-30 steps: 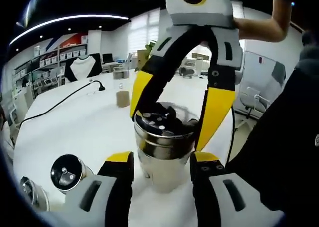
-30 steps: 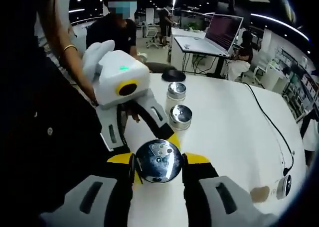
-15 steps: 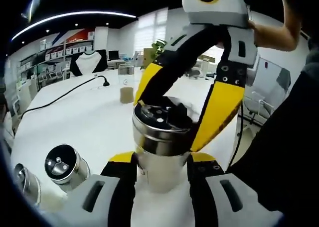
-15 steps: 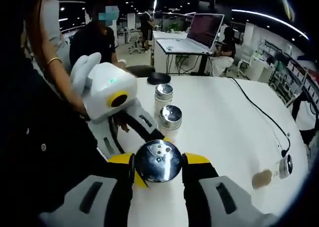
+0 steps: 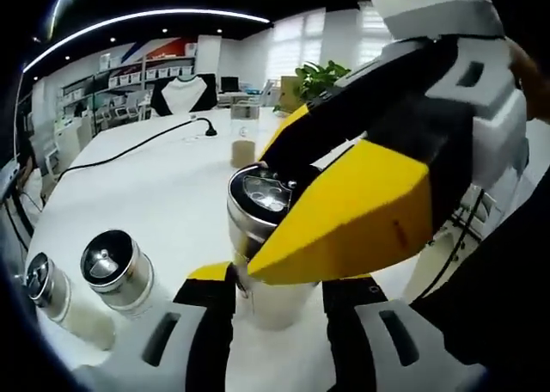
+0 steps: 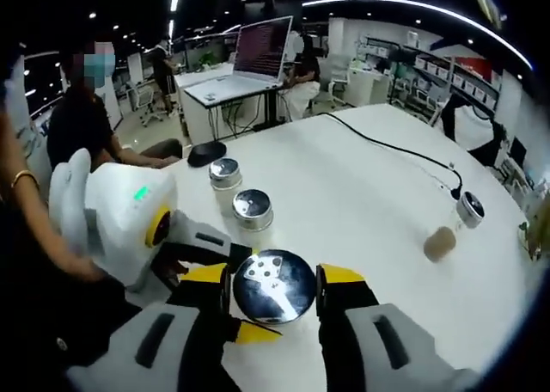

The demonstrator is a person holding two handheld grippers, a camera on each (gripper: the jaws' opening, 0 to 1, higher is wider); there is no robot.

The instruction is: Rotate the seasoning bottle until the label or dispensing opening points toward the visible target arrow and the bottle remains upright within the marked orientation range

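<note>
**Both grippers clamped on one seasoning bottle**

Right gripper (image 6: 273, 290) has its yellow-tipped jaws closed on the steel cap of the seasoning bottle (image 6: 275, 286), one jaw on each side of the lid. In the right gripper view the cap faces the camera, a round mirror-like disc with a cluster of small dispensing holes toward its upper left. Left gripper (image 5: 275, 276) grips the same bottle (image 5: 268, 237) lower down, its jaws pressed against the pale glass body just under the metal collar. In the left gripper view the right gripper comes in from the upper right, its broad yellow jaw pad crossing in front of the cap and hiding much of it. The bottle stands on the white table (image 6: 361, 194); the left gripper view shows its body roughly upright between the jaws.

Two more steel-capped shakers (image 5: 116, 272) stand just left of the left gripper's jaws, side by side; in the right gripper view they sit just beyond the held cap, one behind the other. Farther off on the table, a small glass jar with brown contents (image 6: 447, 235) lies on its side to the right of the right gripper. A black cable (image 6: 387, 147) runs across the far tabletop. A laptop (image 6: 258, 52) sits open on a desk beyond the table. No arrow mark can be made out on the tabletop.
</note>
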